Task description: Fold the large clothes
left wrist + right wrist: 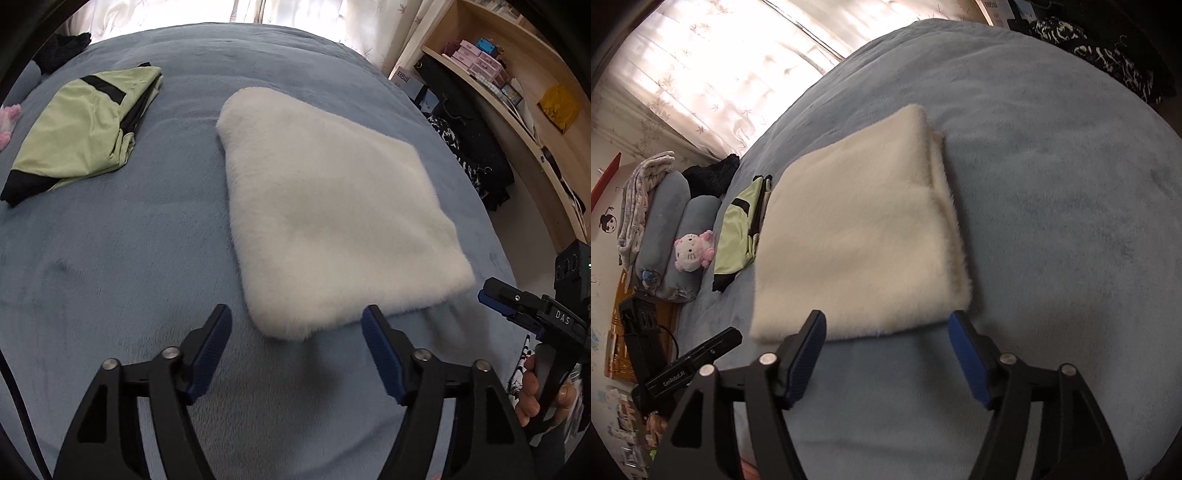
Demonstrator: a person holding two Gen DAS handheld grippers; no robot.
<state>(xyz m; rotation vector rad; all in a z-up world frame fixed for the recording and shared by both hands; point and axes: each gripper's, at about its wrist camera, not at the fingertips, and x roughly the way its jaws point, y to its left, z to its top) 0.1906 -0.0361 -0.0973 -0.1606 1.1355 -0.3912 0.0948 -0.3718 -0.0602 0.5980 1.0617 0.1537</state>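
left gripper (297, 325): black arms, silver screws, ribbed blue pads on fingers (210, 354)
right gripper (886, 328): same black and blue build; side lettering "DAS"
hand (535, 387): bare skin, no sleeve visible

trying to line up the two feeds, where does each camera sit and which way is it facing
Left wrist: on the left gripper, looking across the bed at the white fleece; its own open fingers, the right gripper and hand show.
Right wrist: on the right gripper, facing the fleece's near edge; own open fingers and the left gripper show.
Shared: fleece, green garment, bed.
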